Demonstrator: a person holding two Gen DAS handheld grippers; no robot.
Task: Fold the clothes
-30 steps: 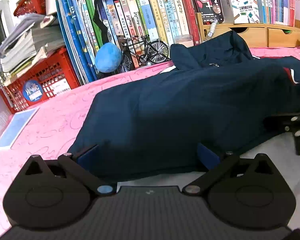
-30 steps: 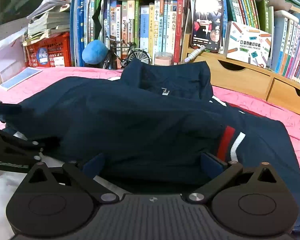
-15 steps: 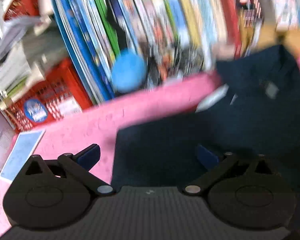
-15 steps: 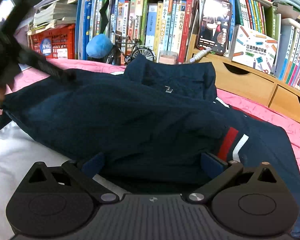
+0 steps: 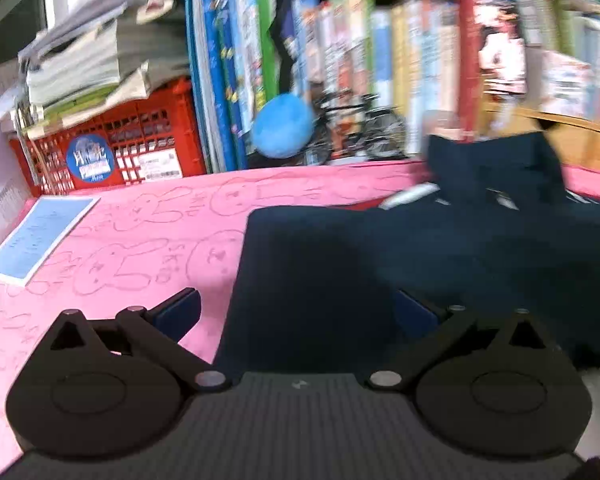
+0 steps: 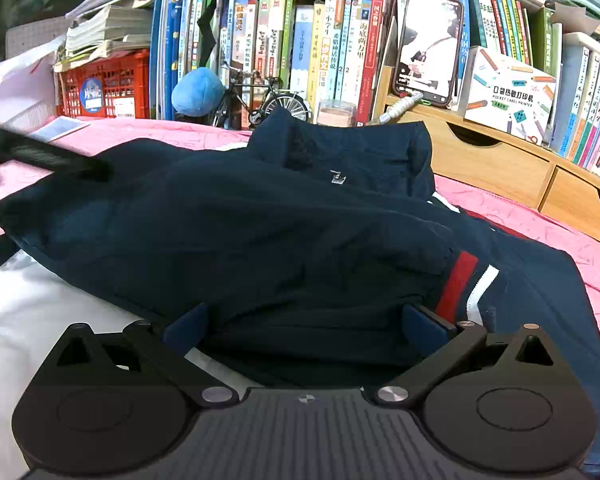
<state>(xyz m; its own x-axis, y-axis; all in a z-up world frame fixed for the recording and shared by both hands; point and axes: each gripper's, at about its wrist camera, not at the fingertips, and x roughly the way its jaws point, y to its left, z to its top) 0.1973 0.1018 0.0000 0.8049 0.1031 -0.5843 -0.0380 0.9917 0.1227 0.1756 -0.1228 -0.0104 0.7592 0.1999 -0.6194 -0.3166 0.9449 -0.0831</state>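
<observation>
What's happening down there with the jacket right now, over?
Left gripper open. Right gripper open over jacket hem. Navy jacket half folded on pink table cover. Nothing blocking.

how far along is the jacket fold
Partly done: the navy jacket is folded over itself on the pink cloth, one sleeve with a red stripe lying across. Both the left gripper and the right gripper are open, holding nothing. It is still bulky; further folds remain.

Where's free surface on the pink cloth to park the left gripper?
Free: the pink tablecloth between the blue card, the red crate and the navy jacket. Crowded: the back edge, with the books, blue plush ball and model bicycle.
</observation>
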